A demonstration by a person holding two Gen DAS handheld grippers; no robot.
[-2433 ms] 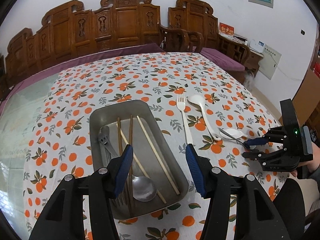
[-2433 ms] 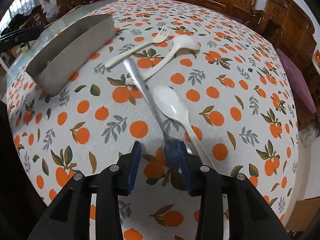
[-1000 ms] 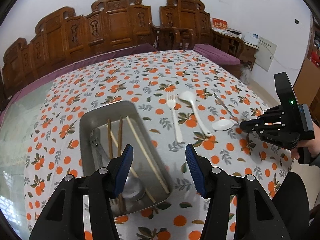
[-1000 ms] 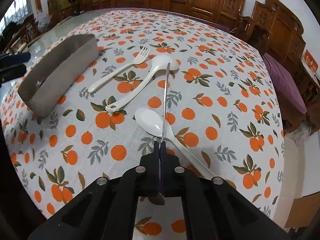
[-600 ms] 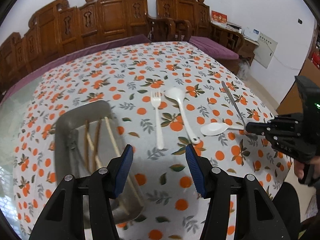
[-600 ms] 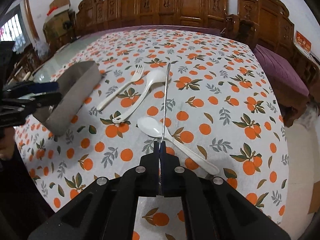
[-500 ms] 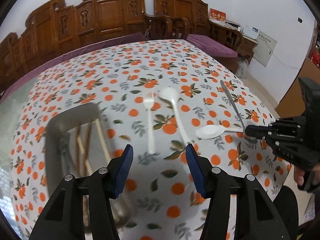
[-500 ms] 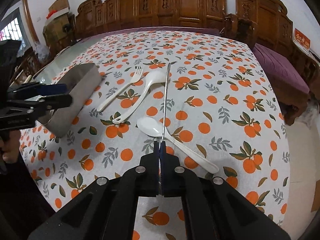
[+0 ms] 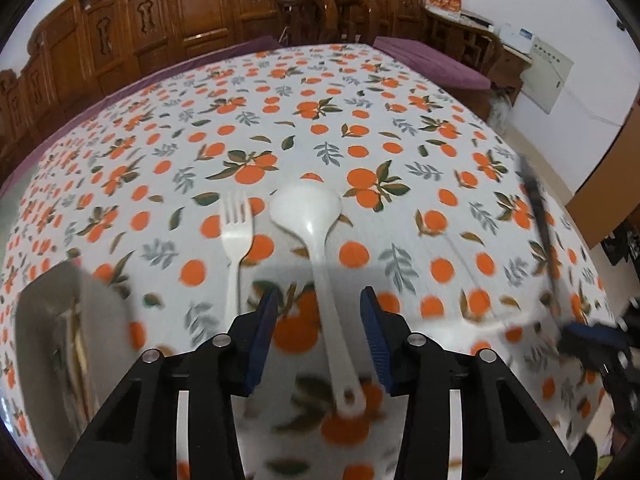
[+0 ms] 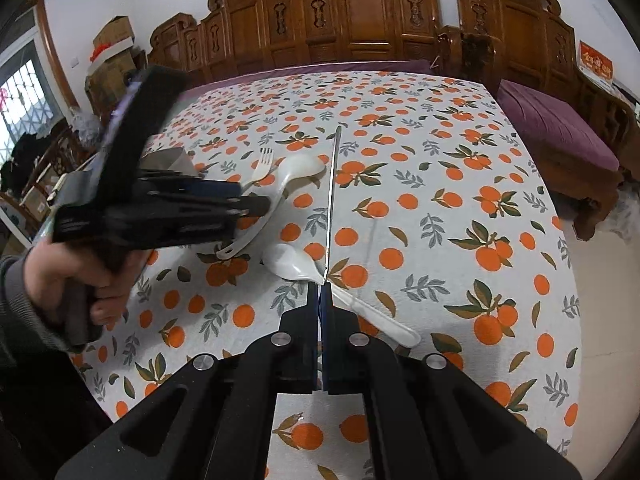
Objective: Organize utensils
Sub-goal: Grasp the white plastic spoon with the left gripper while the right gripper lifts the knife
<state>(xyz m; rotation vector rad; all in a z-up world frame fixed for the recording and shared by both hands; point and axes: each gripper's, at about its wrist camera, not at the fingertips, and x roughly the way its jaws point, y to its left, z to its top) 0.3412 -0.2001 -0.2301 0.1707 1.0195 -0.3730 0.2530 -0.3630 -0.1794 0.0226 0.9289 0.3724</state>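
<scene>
My left gripper (image 9: pixel 318 320) is open and low over the table, its fingers either side of the handle of a large white ladle (image 9: pixel 316 232). A white plastic fork (image 9: pixel 237 236) lies just left of the ladle. The metal tray (image 9: pixel 44 320) holding chopsticks is at the left edge, blurred. My right gripper (image 10: pixel 320 292) is shut on a thin metal utensil (image 10: pixel 331 200) and holds it edge-on above the table; it shows at the right of the left wrist view (image 9: pixel 538 216). A smaller white spoon (image 10: pixel 296 266) lies under it. The left gripper (image 10: pixel 256 204) reaches over the ladle (image 10: pixel 296 170).
The table wears an orange-print cloth (image 9: pixel 360 120). Carved wooden chairs (image 10: pixel 360 20) stand along the far side, with a purple cushion (image 10: pixel 552 128) to the right. The table's right edge drops to the floor (image 10: pixel 600 280).
My left gripper has swung right from over the tray and come down around the ladle handle. My right gripper closed on the metal utensil, lifted it, and holds it steady.
</scene>
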